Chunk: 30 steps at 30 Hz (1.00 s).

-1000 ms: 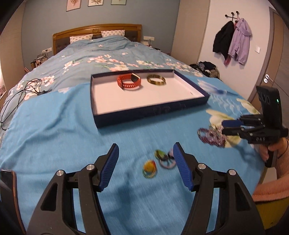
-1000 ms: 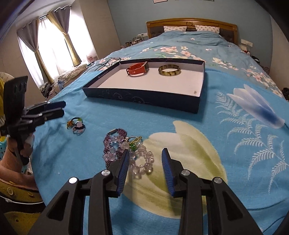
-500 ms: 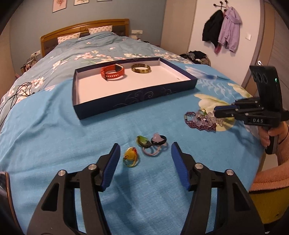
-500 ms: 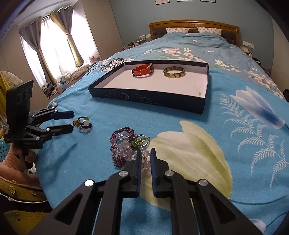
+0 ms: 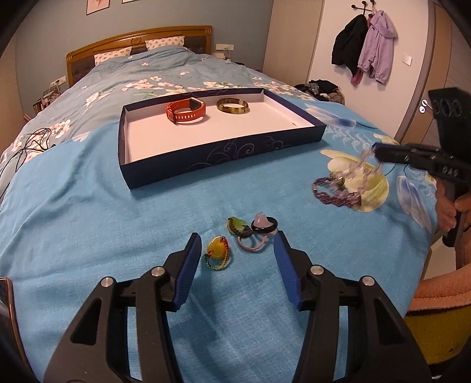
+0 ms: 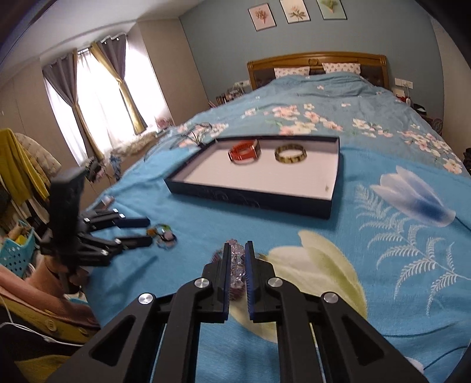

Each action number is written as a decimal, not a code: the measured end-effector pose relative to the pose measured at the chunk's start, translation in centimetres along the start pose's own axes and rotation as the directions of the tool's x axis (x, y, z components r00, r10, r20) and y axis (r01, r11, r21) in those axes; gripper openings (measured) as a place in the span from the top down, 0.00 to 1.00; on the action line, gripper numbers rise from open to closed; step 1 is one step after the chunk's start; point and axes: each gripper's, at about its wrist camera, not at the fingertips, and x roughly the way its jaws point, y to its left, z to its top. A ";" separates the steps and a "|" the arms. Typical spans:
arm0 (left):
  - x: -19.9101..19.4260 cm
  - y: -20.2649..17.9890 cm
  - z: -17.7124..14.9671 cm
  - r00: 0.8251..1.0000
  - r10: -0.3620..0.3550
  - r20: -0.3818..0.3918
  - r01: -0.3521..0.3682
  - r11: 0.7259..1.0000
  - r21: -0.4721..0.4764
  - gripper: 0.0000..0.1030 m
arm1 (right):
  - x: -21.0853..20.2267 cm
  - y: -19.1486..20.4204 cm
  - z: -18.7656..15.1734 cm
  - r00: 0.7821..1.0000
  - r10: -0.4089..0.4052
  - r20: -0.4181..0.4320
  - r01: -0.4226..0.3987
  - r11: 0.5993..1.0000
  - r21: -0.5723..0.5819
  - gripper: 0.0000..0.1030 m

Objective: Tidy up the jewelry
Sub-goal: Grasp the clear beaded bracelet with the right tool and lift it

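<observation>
A big bed with a blue flowered cover (image 5: 88,206) fills both views. On it lies a dark blue tray (image 5: 223,153) with a white floor. Inside the tray, near its far wall, sit a red watch band (image 5: 185,111) and a gold bangle (image 5: 232,105), side by side but not touching. Most of the tray floor is bare.

The left view shows coats (image 5: 365,47) hanging on a wall; the right view does not. The right view shows a bright window with curtains (image 6: 97,97) and three small pictures (image 6: 297,13) on the wall above the bed.

There is wide bare cover between the tray and the near edge of the bed.

The left gripper (image 5: 238,247) hangs over a small bunch of rings (image 5: 250,232) on the cover. Its jaws have just been closing but stand apart, with a yellow ring (image 5: 217,252) just inside the left finger and nothing pressed.

The right gripper (image 6: 238,250) is closed tight on a clear bead bracelet (image 6: 238,265). In the left view, this bracelet dangles from its tip and looks blurry. Below it, a purple bead bracelet (image 5: 335,196) lies on the cover near the bed's edge. I cannot tell if the two strands are tangled together.

In the right view, the fingers hide most of the beads, and the tray looks smeared. A hand (image 5: 450,206) and a pink sleeve (image 5: 441,291) are cut off at the side.
</observation>
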 end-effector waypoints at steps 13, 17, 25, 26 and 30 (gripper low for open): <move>-0.1 0.0 -0.2 1.000 0.003 -0.002 -0.003 1.000 0.000 0.53 | -1.1 1.7 0.3 0.991 0.132 0.012 -0.132 0.991 -0.011 0.93; 0.0 0.2 -0.3 1.000 0.009 -0.009 -0.009 1.000 -0.006 0.55 | 0.3 2.1 -0.6 0.987 0.155 -0.030 -0.155 0.988 0.000 0.93; -0.3 -0.4 0.3 1.000 0.004 0.017 -0.005 1.000 0.025 0.55 | 1.2 1.5 -1.3 0.989 0.140 -0.048 -0.138 0.990 0.026 0.93; -0.3 -0.7 0.4 1.000 0.007 0.022 -0.008 0.999 0.039 0.55 | 1.3 1.4 -1.4 0.989 0.139 -0.049 -0.138 0.990 0.030 0.93; 0.2 -1.0 0.4 1.000 0.012 0.005 -0.013 0.999 0.052 0.55 | 1.6 1.3 -1.5 0.989 0.135 -0.053 -0.133 0.990 0.037 0.93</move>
